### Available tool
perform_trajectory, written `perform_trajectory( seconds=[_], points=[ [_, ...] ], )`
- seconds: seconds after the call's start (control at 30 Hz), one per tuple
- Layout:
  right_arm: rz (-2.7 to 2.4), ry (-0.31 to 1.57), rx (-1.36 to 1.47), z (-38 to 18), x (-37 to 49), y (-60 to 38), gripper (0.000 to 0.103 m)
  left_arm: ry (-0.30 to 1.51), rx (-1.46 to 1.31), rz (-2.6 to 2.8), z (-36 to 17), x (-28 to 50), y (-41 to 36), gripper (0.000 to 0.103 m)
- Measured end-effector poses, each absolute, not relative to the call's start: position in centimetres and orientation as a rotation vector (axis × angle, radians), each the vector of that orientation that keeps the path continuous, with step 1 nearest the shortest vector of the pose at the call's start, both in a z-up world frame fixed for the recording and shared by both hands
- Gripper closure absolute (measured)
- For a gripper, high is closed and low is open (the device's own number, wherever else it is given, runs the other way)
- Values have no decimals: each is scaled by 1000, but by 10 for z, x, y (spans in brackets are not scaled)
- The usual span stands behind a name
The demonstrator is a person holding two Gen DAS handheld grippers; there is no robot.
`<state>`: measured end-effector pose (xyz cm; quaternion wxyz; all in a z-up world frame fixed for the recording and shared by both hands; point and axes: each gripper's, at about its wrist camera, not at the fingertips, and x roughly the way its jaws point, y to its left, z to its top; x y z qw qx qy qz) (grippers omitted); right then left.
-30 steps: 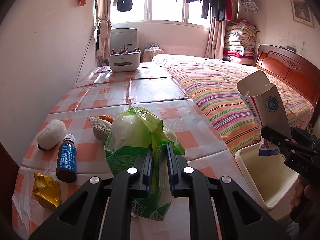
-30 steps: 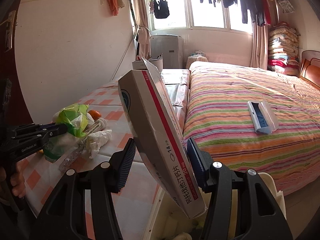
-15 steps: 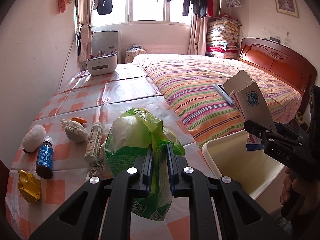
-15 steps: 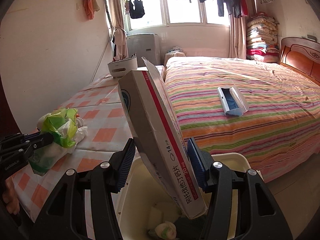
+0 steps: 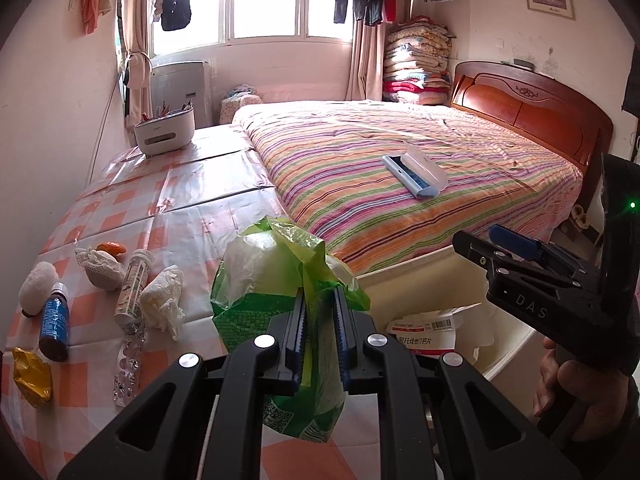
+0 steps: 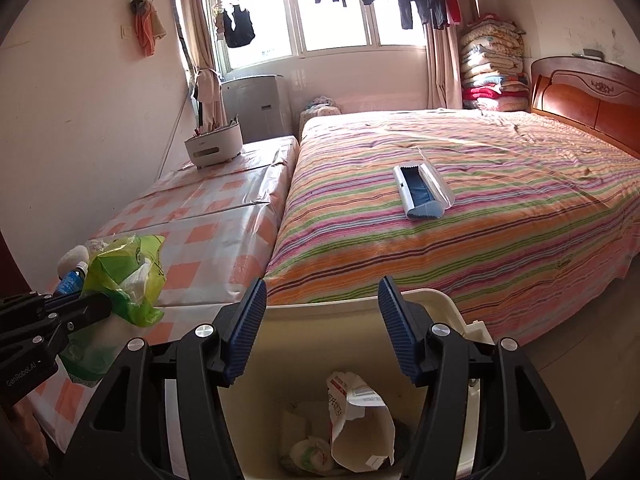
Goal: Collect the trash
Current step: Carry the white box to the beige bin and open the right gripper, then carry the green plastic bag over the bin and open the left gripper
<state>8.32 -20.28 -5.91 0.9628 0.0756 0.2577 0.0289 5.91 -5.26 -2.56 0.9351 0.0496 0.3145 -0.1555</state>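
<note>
The green plastic bag (image 5: 280, 280) is the thing in play right now: the left claw (image 5: 319, 336) is clamped on its bunched neck, with the body of the bag ballooning out at 12 o'clock from the tips and its printed tail hanging below them at 6. It's hanging above the near edge of the bench (image 5: 192, 208), not over the trash bin (image 6: 436, 300) yet. Seen from the left wrist, the bin sits low at about 3 o'clock from the bag, just past the bench edge.

The right claw (image 6: 322, 330) has just been opening and has nothing between its jaws. The medicine box (image 6: 356, 420) lies down in the bin, at 6 o'clock from those tips, on top of some crumpled stuff.

If I were doing it, I'd keep the pinch tight on the neck and carry the bag sideways until the whole thing, tail included, is clearly over the bin opening before letting go. Flimsy bags like this tend to drift or snag on a rim, so going low into the mouth first seems safer. I'd also pull the right claw back so the two don't bump over the bin.

There's plenty more waiting on the bench at 9 to 10 o'clock from the bag: a crumpled tissue (image 5: 162, 300), a tablet tube (image 5: 134, 284), a blue bottle (image 5: 55, 322) and a yellow wrapper (image 5: 32, 376).
</note>
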Motion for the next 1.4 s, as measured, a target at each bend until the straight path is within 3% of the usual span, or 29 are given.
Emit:
perform_trajectory(
  seconds=[0.43, 1.2, 1.33, 1.4],
  points=[
    [-21, 485, 236, -55, 78, -232, 32, 663, 141, -364, -30, 61, -86, 90],
    [-77, 451, 300, -53, 68, -256, 29, 710, 199, -435, -42, 64, -128, 86],
    [-76, 452, 301, -53, 67, -257, 29, 698, 233, -422, -42, 61, -134, 73],
    [-75, 451, 302, -53, 67, -257, 29, 679, 248, -417, -41, 58, -136, 40]
  ],
)
